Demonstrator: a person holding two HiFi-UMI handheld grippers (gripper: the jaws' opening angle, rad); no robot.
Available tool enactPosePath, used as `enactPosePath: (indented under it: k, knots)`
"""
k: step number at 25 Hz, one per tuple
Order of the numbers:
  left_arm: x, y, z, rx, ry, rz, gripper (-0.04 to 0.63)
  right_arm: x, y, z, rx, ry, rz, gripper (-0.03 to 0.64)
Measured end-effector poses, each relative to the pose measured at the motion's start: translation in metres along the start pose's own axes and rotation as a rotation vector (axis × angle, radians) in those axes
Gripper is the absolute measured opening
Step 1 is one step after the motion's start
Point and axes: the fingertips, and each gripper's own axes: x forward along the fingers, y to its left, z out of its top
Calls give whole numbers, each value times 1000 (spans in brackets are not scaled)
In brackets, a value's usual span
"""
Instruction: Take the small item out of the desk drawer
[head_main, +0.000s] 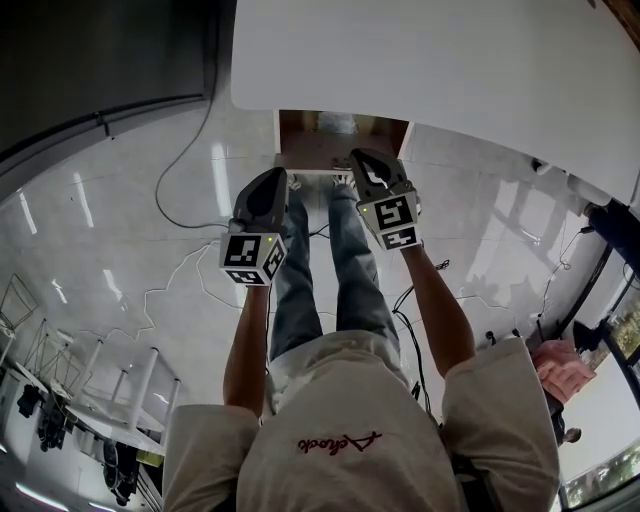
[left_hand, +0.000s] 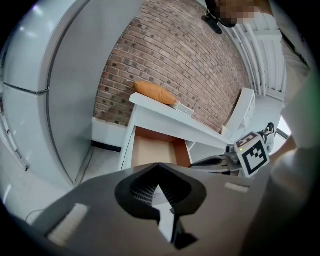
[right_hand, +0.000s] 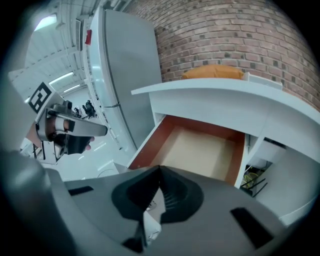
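Both clenched: left hand-held gripper (left_hand: 159, 166), right hand-held gripper (right_hand: 160, 168); drawer (right_hand: 205, 150) open, pulled out toward person (head_main: 340, 440).

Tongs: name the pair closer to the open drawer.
The right tongs: they overlap the drawer's front; the left tongs hang off its left corner.

Closed tongs (right_hand: 160, 169), open drawer (right_hand: 200, 150), white desk (right_hand: 225, 95) above

We see the desk drawer (right_hand: 205, 150) pulled wide open beneath the white tabletop (right_hand: 215, 91), its side walls reddish-brown, its flat floor pale tan.
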Motion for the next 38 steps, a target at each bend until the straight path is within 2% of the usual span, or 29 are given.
enactPosePath:
  k: [10,15,23,29,33,34,36,38]
  knots:
    - [-3,0,-2,-22,-3,-4,9,46,-22,4,-66,68,7,11]
    - [-2,0,-3,-21,-4,-13,9,71,-28,-5,-220,165,26,12]
    - [2,2,-6,-30,8,-14,9,99,-21,-35,-504,331,112,12]
    - [1,7,-7,-31,12,-9,9,117,-25,-49,-620,418,111,12]
    - [2,10,-9,-34,13,-6,9,125,-27,-57,-618,456,136,14]
    - [2,10,-11,-35,15,-7,9,126,-28,-59,-609,461,140,19]
    - [3,11,-14,-38,20,-7,9,131,-28,-61,-597,465,146,110]
    - [3,11,-18,-42,25,-6,9,135,-30,-65,-612,476,145,129]
